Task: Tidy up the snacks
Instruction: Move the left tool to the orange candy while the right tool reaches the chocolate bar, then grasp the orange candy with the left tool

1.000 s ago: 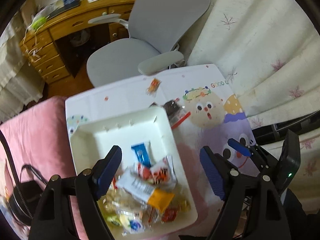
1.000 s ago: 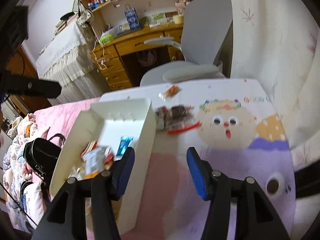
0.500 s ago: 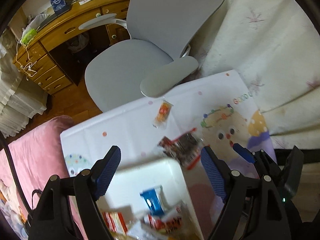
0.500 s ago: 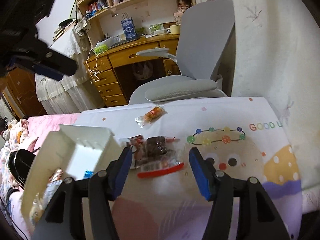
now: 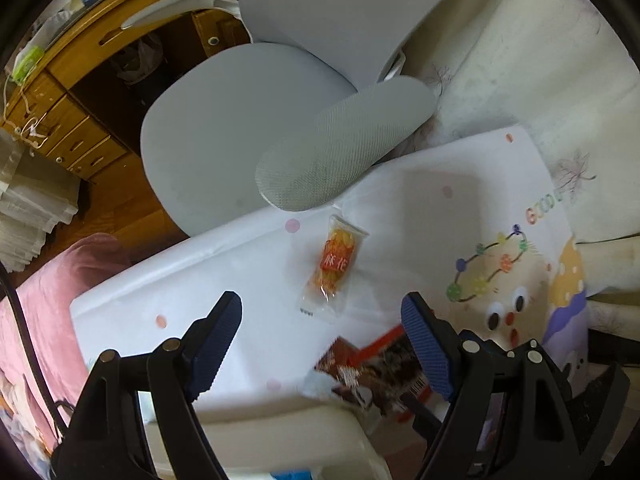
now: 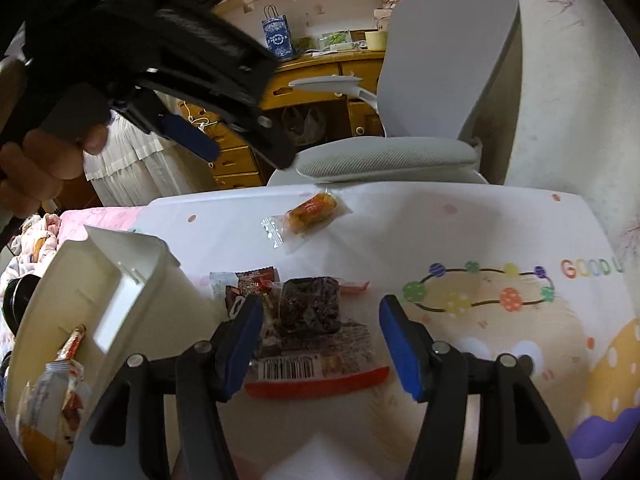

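Left wrist view: the left gripper [image 5: 322, 340] fills the bottom of the frame with its blue-padded jaws spread wide and nothing between them. Just above the gap, at the centre, lies the orange snack packet [image 5: 335, 267] on the white cartoon-printed cloth [image 5: 420, 208], clear of both pads. Beside the right pad [image 5: 425, 351] sits a heap of dark chocolate packets [image 5: 372, 368] with red trim (whether the pad touches it cannot be told). The rim of the white tray [image 5: 280, 412] crosses the lower centre, blurred. A grey office chair [image 5: 248, 112] takes up the upper middle, its armrest reaching over the far edge of the cloth; a wooden desk [image 5: 80, 80] stands in the upper left.

Right wrist view: the right gripper [image 6: 320, 340] sits low in the frame, jaws parted and having just been opening, with the chocolate packets [image 6: 310, 312] lying in the gap and no pad visibly pressing on them. The orange packet [image 6: 310, 210] lies further up the frame, near the cloth's far edge. The tray [image 6: 96, 280], with wrapped snacks in it, stands at lower left, just beside the heap. In the upper left the left gripper [image 6: 208, 120] hangs above the cloth, held by a hand [image 6: 44, 160].
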`<state>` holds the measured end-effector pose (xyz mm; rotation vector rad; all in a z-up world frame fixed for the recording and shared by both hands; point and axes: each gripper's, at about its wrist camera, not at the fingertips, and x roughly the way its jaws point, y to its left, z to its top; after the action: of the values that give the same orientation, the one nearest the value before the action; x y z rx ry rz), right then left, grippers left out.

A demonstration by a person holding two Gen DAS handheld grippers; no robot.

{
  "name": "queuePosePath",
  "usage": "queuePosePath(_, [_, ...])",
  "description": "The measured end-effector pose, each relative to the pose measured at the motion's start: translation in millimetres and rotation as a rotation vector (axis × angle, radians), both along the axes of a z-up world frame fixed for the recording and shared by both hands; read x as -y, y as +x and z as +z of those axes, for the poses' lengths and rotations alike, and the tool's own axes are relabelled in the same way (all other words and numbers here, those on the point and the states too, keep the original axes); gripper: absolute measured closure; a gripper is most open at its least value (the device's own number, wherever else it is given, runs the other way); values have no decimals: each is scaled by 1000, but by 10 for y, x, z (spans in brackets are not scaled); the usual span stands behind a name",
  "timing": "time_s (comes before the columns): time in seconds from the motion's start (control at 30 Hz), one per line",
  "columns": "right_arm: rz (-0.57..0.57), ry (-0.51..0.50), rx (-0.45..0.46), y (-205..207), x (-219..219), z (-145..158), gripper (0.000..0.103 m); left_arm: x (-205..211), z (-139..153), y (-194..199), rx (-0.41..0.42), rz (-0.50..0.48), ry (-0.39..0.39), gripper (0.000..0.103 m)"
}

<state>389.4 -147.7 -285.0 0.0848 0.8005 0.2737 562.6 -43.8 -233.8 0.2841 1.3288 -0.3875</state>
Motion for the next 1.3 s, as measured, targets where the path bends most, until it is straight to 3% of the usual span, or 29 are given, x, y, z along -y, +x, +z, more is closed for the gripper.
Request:
queuePosePath(0.3, [19,-53,9,90,-169,-149,41,62,-381,165,-31,-8,-19,22])
queuePosePath(0.47, [1,-51,-3,105,-161,-175,36,129,-451,198,-23,-11,-45,24])
queuePosePath(0.8, [-38,-31,-49,161,-101,-241,32,202,-543,235,-49,-31,-38,51])
queuePosePath(0.97, [-41,-45,-49,154,-119,-235,33,179,-583,259,-64,-28,-48,74])
queuePosePath(1.03, [-44,-61,-47,147,-121,-231,39,183,-596,260,-64,-29,-44,80])
queuePosePath(1.3, [17,-123,-80,148,-159,-186,45,261,-629,256,-62,-50,-8,83])
